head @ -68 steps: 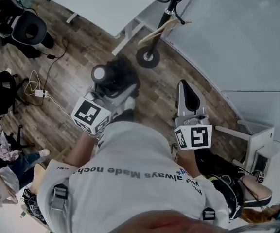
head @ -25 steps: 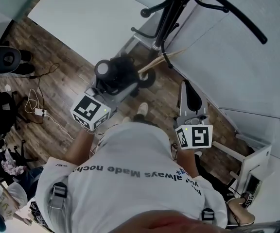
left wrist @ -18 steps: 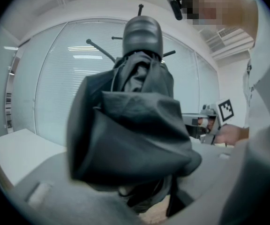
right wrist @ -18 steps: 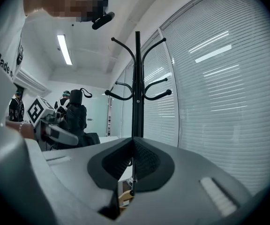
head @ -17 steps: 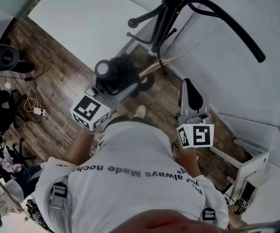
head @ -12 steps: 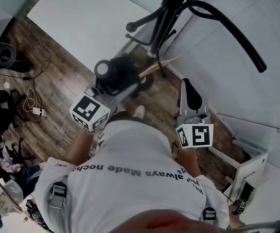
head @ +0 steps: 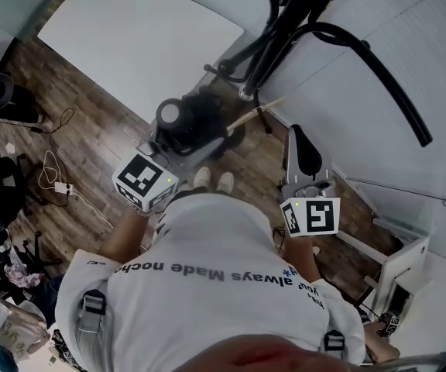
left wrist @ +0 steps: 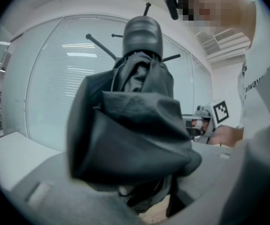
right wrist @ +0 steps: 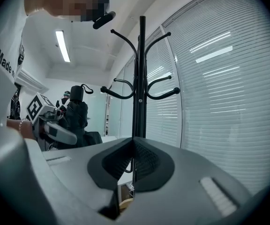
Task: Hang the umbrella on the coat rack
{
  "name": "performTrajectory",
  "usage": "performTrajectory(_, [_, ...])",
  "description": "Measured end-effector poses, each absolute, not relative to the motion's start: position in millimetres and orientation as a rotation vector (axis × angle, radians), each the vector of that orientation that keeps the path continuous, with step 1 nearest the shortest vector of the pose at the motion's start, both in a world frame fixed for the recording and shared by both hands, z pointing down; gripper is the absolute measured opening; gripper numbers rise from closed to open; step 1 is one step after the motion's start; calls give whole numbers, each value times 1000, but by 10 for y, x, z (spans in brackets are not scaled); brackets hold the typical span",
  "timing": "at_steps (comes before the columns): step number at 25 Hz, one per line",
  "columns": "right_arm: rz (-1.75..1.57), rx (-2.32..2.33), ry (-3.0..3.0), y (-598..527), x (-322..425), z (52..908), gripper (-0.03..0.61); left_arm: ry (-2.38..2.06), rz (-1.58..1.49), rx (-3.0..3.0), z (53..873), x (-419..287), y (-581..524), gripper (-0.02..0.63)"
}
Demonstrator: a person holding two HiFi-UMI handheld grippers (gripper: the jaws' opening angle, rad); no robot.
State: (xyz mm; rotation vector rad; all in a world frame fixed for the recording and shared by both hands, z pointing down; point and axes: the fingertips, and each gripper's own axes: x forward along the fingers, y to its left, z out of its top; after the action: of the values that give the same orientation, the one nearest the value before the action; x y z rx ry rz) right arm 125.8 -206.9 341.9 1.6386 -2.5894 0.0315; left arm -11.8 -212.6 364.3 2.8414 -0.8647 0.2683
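Folded black umbrella (head: 196, 126) sits in the left tongs (head: 178, 149), just left of frame centre in the head view, standing roughly upright w/ its round end cap toward the camera. In the left gripper view the umbrella (left wrist: 135, 125) fills the middle of the frame: bunched dark fabric low down, grey cap at top centre. The left tongs (left wrist: 139, 191) are clenched on that fabric, jaws partly apart around the bundle. It's on no hook yet. The coat rack (head: 285, 22) rises at upper centre-right of the head view, near the umbrella but apart from it, one long curved arm sweeping toward the right edge. A light wooden stick (head: 254, 113) pokes out low by the rack, just right of the umbrella.

Right tongs (head: 299, 149) are right of centre, jaws pressed together w/ nothing between them; the right gripper view shows the pads meeting at bottom centre, the rack (right wrist: 141, 78) dead ahead w/ curved hooks at top, window blinds (right wrist: 219, 78) filling the right side, and the umbrella (right wrist: 76, 111) small at mid left.

Person's white shirt (head: 207, 270) takes the bottom of the head view, shoes (head: 202, 178) just below the umbrella. White worktop (head: 130, 37) at upper left, wood floor (head: 76, 153) w/ a loose cable (head: 53, 157) at mid left
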Motion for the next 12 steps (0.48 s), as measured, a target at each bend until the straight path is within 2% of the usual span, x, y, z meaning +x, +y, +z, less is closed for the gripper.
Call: performTrajectory(12, [32, 1689, -2580, -2132, 1167, 3411, 2, -752, 299, 2920, 3480, -124, -2256, 287])
